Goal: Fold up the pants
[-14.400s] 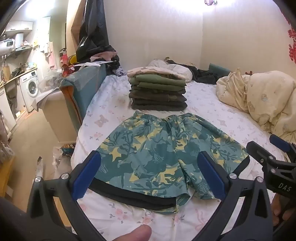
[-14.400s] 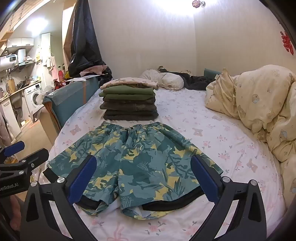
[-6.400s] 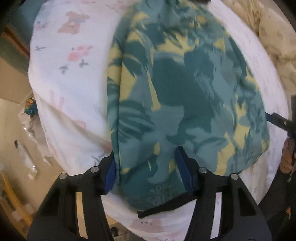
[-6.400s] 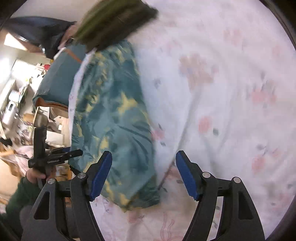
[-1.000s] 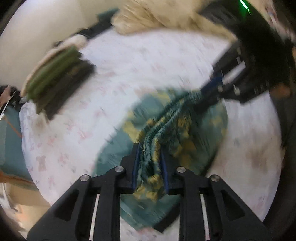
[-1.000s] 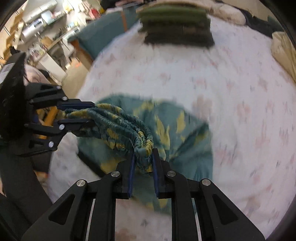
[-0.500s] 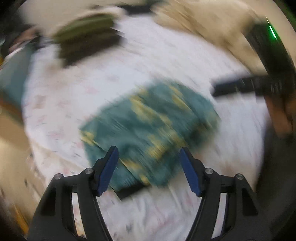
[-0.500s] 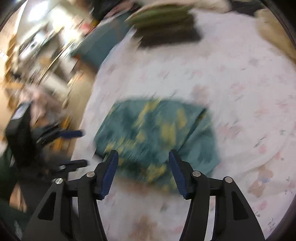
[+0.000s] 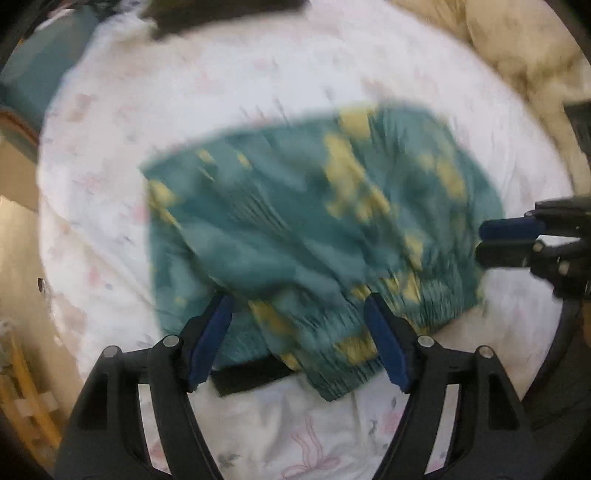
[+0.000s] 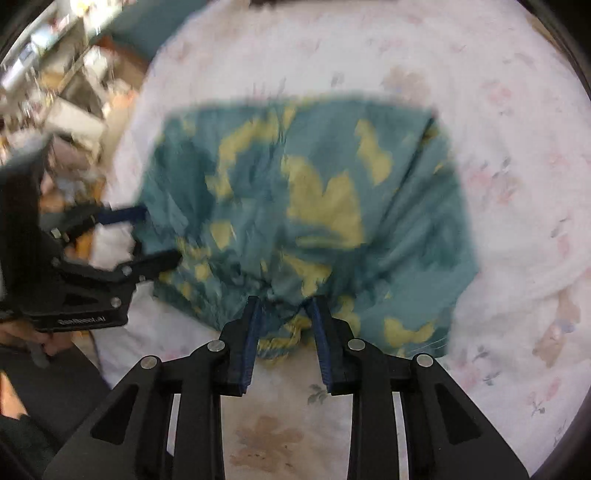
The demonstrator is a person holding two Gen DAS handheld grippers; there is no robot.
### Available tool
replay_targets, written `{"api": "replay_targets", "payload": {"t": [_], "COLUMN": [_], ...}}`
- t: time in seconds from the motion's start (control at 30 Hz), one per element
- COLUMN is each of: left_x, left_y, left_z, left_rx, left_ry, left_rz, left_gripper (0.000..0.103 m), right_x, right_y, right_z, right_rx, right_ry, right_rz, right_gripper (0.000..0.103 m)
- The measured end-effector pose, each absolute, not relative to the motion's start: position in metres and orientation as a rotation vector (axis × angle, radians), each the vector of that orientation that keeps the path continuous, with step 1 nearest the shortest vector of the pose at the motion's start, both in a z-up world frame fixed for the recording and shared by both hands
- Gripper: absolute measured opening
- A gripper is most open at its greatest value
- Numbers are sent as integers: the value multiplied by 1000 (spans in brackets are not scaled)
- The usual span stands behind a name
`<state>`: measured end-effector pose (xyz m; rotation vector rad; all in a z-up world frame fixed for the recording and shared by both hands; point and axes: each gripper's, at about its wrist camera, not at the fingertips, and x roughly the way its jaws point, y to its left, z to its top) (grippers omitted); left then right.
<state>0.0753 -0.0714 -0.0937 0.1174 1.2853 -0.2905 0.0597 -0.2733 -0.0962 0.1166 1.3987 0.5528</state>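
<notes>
Loosely folded, crumpled teal-yellow shorts [image 9: 306, 229]

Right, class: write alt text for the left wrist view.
Folded teal-and-yellow patterned shorts lie on a white floral bedsheet. The left gripper hangs open over their near edge; the right gripper shows at the right.

Teal-yellow shorts [image 9: 314, 229], folded, flat on bed

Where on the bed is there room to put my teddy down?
Bare bedsheet lies right of the folded shorts, and more between the shorts and the dark clothes pile. Near the edge, both grippers crowd the shorts.
</notes>
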Motion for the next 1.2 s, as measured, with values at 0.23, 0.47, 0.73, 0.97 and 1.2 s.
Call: {"api": "replay_targets", "payload": {"t": [0.23, 0.47, 0.73, 0.97, 1.2], "left_x": [118, 143, 175, 177, 176], "left_y": [12, 26, -2, -14, 6], "left_z": [-79, -103, -128, -116, -109], "left_rx": [-128, -335, -321, -264, -266], "left_ry": [1193, 1254, 1310, 1295, 1249], "left_rz": [57, 77, 14, -69, 6], "left_gripper": [70, 70, 62, 2, 2], "right_x": [115, 157, 157, 157, 160], "right_y": [-347, -355, -339, -329, -351], "right_z": [-71, -107, -128, -112, -124], "right_rx": [482, 574, 506, 353, 396], "right_ry": [1210, 1242, 1288, 1254, 1277], "right_rz": [369, 345, 348, 383, 286], "right_gripper": [50, 47, 26, 3, 2]}}
